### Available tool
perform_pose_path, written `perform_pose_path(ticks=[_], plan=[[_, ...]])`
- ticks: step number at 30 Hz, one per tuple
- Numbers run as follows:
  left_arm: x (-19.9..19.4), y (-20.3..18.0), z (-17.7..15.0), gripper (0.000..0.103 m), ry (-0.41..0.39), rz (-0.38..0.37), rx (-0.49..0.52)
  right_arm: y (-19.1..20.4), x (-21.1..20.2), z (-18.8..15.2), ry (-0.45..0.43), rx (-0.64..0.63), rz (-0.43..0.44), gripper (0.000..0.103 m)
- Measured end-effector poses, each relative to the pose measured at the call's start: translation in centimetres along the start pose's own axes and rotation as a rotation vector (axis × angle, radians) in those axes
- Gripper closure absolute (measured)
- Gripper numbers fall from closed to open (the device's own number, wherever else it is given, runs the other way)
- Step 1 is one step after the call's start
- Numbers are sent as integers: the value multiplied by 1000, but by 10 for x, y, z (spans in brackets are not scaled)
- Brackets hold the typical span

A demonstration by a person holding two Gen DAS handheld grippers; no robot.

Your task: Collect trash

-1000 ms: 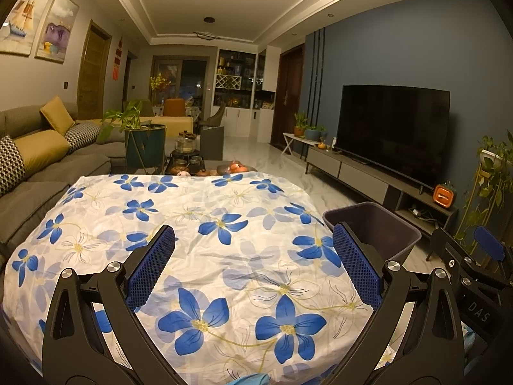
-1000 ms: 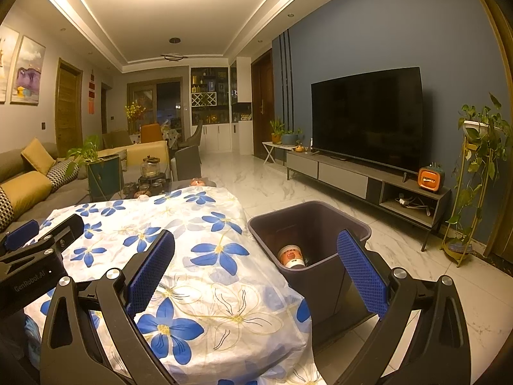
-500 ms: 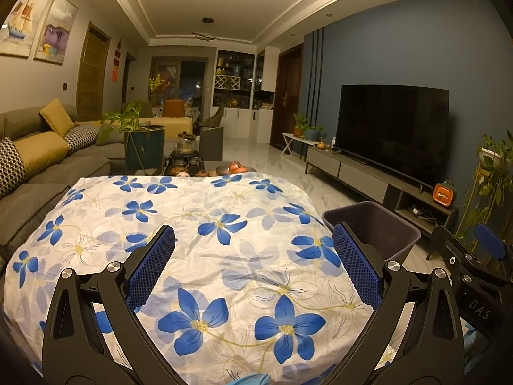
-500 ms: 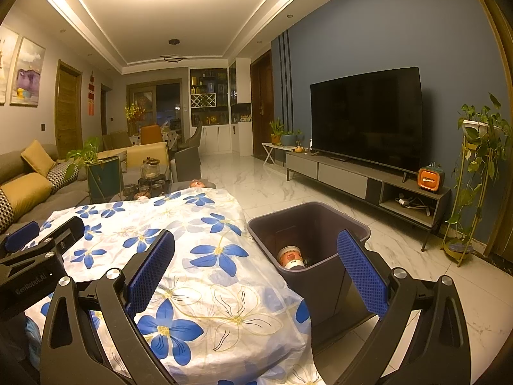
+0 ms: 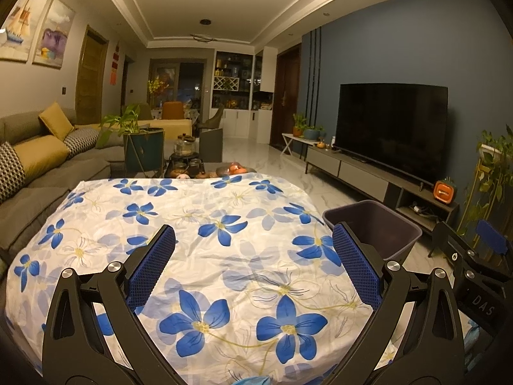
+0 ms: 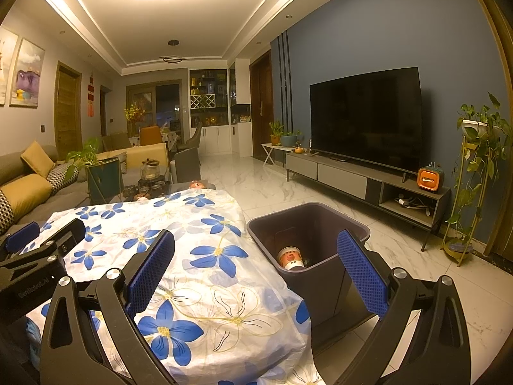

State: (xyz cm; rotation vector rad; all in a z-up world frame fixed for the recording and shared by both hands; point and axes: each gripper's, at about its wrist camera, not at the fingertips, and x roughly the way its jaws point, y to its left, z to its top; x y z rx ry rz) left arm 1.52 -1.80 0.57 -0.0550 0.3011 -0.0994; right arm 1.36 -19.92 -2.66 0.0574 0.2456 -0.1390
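Left wrist view: the left gripper (image 5: 253,256) hangs empty, jaws wide apart, over the flowered tablecloth (image 5: 198,224), unchanged from a second ago, no trash on it; right wrist view: the right gripper (image 6: 256,266) likewise gapes beside the bin (image 6: 323,276), a cup (image 6: 290,256) inside; collecting looks finished.

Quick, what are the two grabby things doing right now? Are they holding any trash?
Left hand-held gripper: open, holding nothing, over the flowered cloth.
Right hand-held gripper: open, holding nothing, pointed toward the bin.
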Motion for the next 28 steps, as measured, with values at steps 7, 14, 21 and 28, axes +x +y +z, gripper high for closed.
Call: perform_pose_path(ticks=[7, 14, 21, 28], plan=[[1, 0, -2, 10, 10, -3, 6, 0, -1, 1, -2, 4, -4, 6], [2, 1, -2, 10, 10, 4, 6, -1, -1, 2, -1, 7, -4, 6], [2, 3, -4, 6, 12, 17, 5, -1, -2, 3, -3, 10, -1, 6], [1, 4, -4, 6, 2, 35, -6, -1, -2, 3, -3, 11, -1, 6]])
